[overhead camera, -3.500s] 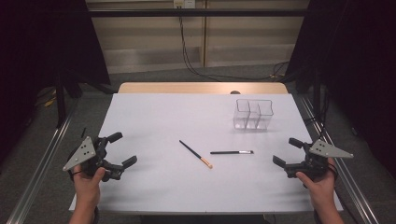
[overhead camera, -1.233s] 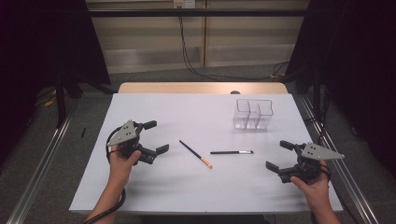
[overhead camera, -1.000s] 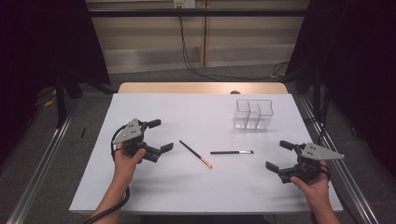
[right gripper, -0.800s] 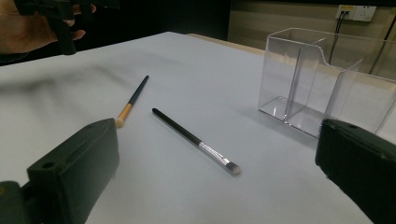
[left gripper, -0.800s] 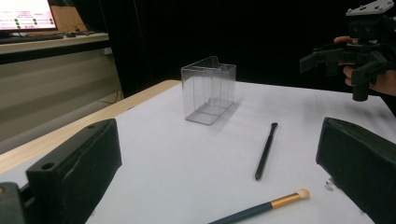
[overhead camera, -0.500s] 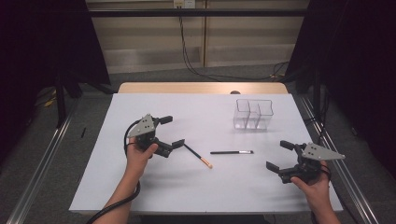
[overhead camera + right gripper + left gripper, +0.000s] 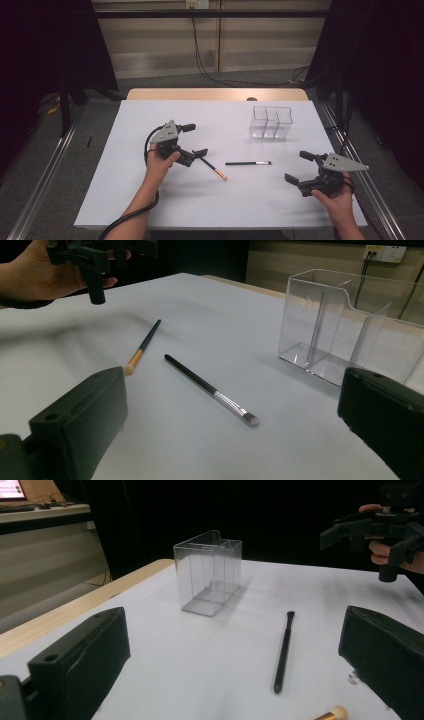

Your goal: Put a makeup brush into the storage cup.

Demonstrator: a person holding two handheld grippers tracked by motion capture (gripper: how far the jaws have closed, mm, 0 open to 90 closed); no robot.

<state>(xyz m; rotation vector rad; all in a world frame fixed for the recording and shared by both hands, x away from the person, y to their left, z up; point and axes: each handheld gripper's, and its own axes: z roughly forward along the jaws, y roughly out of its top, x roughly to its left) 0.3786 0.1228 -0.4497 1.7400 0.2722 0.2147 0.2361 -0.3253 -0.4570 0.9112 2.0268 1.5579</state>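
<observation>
Above brush (image 7: pixel 212 167): left claw (image 7: pixel 195 140) wide, empty

A lab recording booth is showing here: black curtains (image 7: pixel 45 45) are hanging around the white-covered surface (image 7: pixel 150 200), cables (image 7: pixel 200 55) are trailing behind it, and metal rails (image 7: pixel 45 185) are running beside it.

The orange-tipped brush (image 7: pixel 212 167) lies flat on the white table (slanting diagonally).
</observation>
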